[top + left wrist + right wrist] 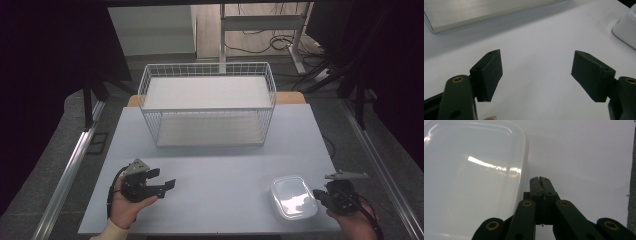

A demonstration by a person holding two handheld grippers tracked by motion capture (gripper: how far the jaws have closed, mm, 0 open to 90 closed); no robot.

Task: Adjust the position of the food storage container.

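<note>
1. Container (294, 197): a white, lidded plastic box was seen lying flat on the table (215, 165), near its front right corner.
2. The right gripper (320, 196) was held just beside the container's right edge; its fingers (541, 185) were pressed fully together with nothing between them, and the container was passed along their left side in the right gripper view, close to the tips, though contact could not be told.
3. The left gripper (167, 182) was held at the front left, well apart from the container; its fingers (489, 72) were spread wide over bare table and nothing was gripped.
4. A white wire basket (207, 102) was set at the far middle of the table.
</note>
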